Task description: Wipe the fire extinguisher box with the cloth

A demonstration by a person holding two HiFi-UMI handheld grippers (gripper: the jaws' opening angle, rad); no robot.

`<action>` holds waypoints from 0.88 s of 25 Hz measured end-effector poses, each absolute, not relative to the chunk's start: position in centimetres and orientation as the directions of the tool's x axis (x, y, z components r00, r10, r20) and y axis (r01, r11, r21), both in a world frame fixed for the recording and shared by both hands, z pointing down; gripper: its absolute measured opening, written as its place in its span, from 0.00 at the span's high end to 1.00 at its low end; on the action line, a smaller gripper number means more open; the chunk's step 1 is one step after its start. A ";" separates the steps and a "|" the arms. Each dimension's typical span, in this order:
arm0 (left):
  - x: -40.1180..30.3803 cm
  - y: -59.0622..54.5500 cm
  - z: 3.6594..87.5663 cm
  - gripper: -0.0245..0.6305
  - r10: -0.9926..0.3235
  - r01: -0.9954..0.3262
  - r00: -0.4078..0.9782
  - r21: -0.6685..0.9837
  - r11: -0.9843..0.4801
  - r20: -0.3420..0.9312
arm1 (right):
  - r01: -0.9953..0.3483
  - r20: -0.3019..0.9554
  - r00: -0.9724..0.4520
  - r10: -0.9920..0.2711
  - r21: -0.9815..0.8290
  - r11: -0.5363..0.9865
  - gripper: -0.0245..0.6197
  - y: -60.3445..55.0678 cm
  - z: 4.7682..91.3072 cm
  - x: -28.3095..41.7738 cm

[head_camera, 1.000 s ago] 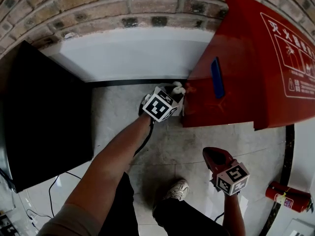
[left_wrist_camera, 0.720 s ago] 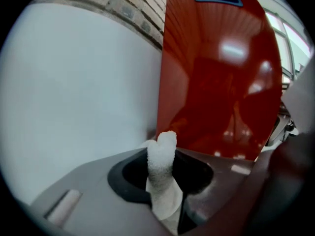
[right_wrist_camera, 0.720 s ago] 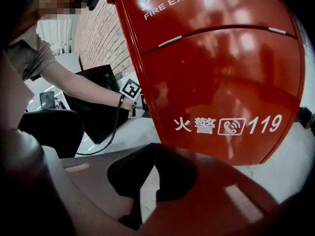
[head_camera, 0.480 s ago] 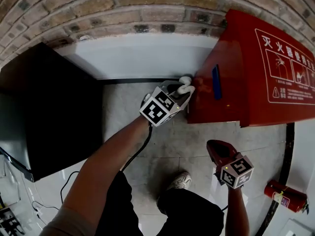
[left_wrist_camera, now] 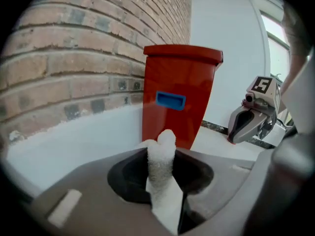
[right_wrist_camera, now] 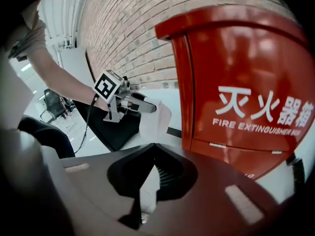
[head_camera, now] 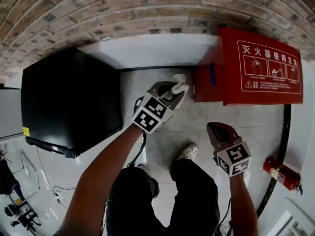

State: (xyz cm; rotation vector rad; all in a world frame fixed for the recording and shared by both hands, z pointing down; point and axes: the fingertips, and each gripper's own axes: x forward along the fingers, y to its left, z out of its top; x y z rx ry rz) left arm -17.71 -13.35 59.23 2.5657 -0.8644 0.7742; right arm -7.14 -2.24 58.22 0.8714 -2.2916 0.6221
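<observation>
The red fire extinguisher box (head_camera: 256, 73) stands on the floor against the brick wall, with a blue handle (head_camera: 212, 73) on its left side. My left gripper (head_camera: 175, 90) is shut on a white cloth (head_camera: 178, 84) and hangs a little left of the box, apart from it. In the left gripper view the cloth (left_wrist_camera: 166, 140) sticks up between the jaws, in front of the box (left_wrist_camera: 179, 77). My right gripper (head_camera: 215, 128) hovers in front of the box, shut and empty. The right gripper view shows the closed jaws of this gripper (right_wrist_camera: 154, 150) and the box front (right_wrist_camera: 251, 82).
A black cabinet (head_camera: 69, 102) stands to the left against the white skirting. A red fire extinguisher (head_camera: 281, 173) lies on the tiled floor at the right. The person's shoe (head_camera: 187, 152) and legs are below the grippers. A black cable (head_camera: 140, 151) trails from the left gripper.
Both grippers have risen. The left one has carried the cloth from the box's left side up and away to the left. The head view has pulled back, showing the whole box.
</observation>
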 end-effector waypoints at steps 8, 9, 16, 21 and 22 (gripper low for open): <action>-18.8 -6.6 47.4 0.80 -0.440 -0.560 0.681 0.029 -0.828 0.585 | -0.718 0.644 -0.613 -0.458 -0.212 0.663 0.92 -1.9 46.8 -10.7; -18.9 -5.8 45.9 0.80 -0.438 -0.542 0.686 0.006 -0.841 0.582 | -0.721 0.639 -0.613 -0.465 -0.214 0.659 0.92 -1.9 45.4 -11.1; -20.7 -5.2 35.4 0.80 -0.490 -0.555 0.687 -0.049 -0.831 0.536 | -0.735 0.593 -0.614 -0.522 -0.188 0.652 0.92 -2.8 35.3 -13.1; -20.7 -5.9 26.5 0.80 -0.551 -0.638 0.678 0.017 -0.770 0.486 | -0.747 0.548 -0.613 -0.569 -0.168 0.643 0.92 -3.4 27.4 -13.5; -20.5 -5.7 24.8 0.80 -0.556 -0.647 0.679 0.035 -0.761 0.479 | -0.748 0.535 -0.615 -0.579 -0.165 0.643 0.92 -3.4 25.7 -13.5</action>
